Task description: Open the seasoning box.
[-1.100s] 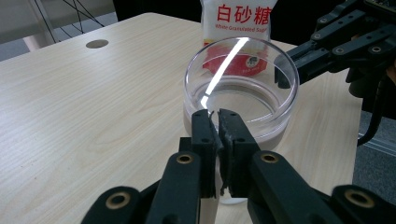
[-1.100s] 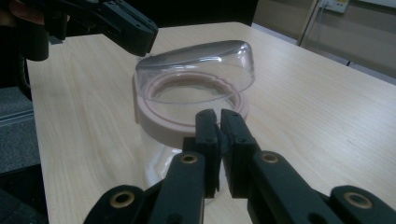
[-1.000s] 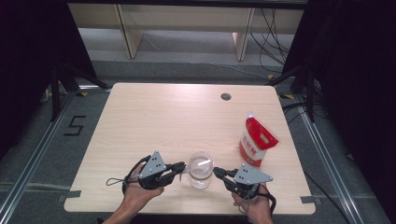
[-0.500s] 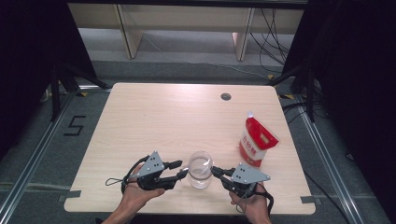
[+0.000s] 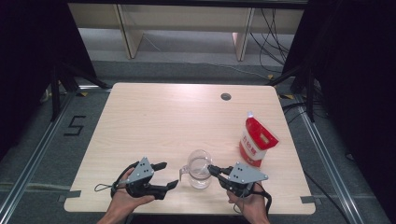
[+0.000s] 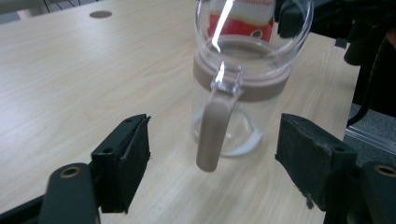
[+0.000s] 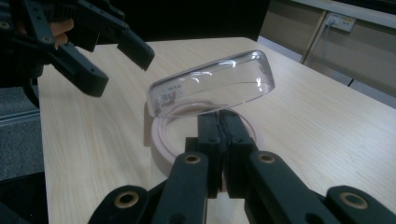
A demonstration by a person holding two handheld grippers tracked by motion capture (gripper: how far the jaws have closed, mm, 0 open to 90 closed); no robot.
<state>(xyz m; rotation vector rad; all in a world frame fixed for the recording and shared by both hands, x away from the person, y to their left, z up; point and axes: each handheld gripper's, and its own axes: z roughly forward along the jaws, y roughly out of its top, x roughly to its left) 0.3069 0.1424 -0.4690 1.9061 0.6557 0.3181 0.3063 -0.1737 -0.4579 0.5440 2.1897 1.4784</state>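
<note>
A clear glass jug (image 5: 200,169) with a taupe band and handle (image 6: 212,135) stands near the table's front edge. My right gripper (image 5: 211,169) is shut on the jug's rim (image 7: 210,88) from the right, the clear wall pinched between its pads. My left gripper (image 5: 170,174) sits just left of the jug. Its jaws have just been opening and now stand wide on either side of the handle, touching nothing. In the left gripper view the handle hangs between the two pads (image 6: 135,144) with a gap on each side.
A red and white pouch (image 5: 256,142) stands upright to the right of the jug, close behind my right hand. A dark round hole (image 5: 226,96) sits at the back of the wooden table (image 5: 154,121). Shelving and cables lie beyond the far edge.
My left gripper's jaws, closed at the jug's handle a second ago, have spread wide and drawn slightly back from it. The right gripper and the jug have stayed put.
</note>
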